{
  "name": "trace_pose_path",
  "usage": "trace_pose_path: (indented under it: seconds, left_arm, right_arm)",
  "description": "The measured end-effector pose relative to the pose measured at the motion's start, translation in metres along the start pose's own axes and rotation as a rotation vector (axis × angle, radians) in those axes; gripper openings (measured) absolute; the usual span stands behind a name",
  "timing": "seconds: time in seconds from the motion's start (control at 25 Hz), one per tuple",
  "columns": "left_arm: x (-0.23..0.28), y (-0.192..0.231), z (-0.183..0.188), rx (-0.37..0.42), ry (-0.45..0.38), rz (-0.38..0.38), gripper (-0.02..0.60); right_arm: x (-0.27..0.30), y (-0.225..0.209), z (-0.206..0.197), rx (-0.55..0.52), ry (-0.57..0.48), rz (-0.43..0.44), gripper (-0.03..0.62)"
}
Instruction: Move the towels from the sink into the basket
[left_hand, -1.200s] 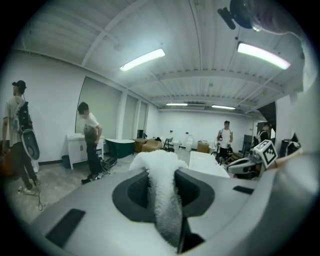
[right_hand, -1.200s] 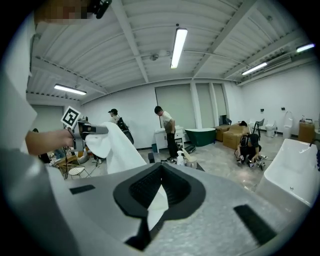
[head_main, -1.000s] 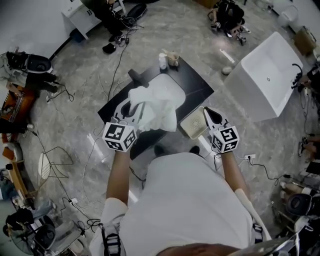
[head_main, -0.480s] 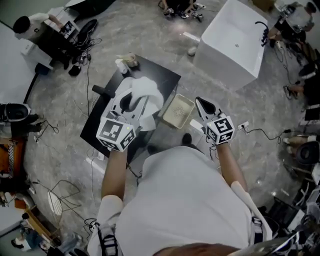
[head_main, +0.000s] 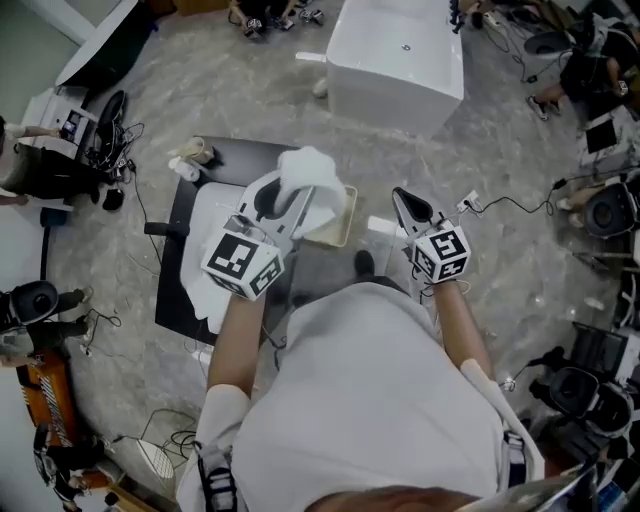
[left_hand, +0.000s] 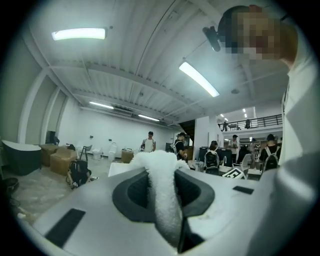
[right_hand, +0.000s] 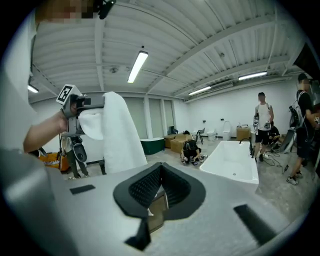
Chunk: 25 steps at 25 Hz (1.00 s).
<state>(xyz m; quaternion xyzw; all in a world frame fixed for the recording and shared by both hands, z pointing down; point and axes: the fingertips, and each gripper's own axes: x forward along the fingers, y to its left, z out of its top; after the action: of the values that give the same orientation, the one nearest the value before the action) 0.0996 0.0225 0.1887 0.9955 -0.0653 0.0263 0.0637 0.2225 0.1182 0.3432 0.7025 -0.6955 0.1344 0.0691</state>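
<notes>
My left gripper clenches the fluffy white cloth towel, hanging it beneath its jaws above the beige rectangular basket, while my right gripper waits pinched together, empty.

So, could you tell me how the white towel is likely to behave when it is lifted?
Probably floppy: the towel hangs in a limp drape from the left gripper. Likely light for its size, since one pinch carries it. Its fluffy pile seems unlikely to slip.
</notes>
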Motion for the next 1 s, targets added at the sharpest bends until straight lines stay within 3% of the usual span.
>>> trace_pose_path:
  seconds: [0.24,0.48,0.76,1.0]
  left_arm:
    - [0.026,0.003,-0.023,-0.009,0.044,0.014,0.071]
    - [0.055,0.017,-0.076,-0.061,0.134,0.060,0.071]
    - [0.093,0.025,-0.161,-0.109,0.257,0.070,0.071]
    - [0.120,0.041,-0.264,-0.144,0.341,0.096,0.071]
  right_arm:
    - [-0.004,-0.023,-0.011,0.020,0.016,-0.010,0.000]
    - [0.018,-0.044,-0.033,0.028,0.078,0.042,0.000]
    - [0.047,-0.075,-0.083,0.042,0.194,0.086,0.000]
    - [0.079,-0.091,-0.146,0.071,0.298,0.134,0.000]
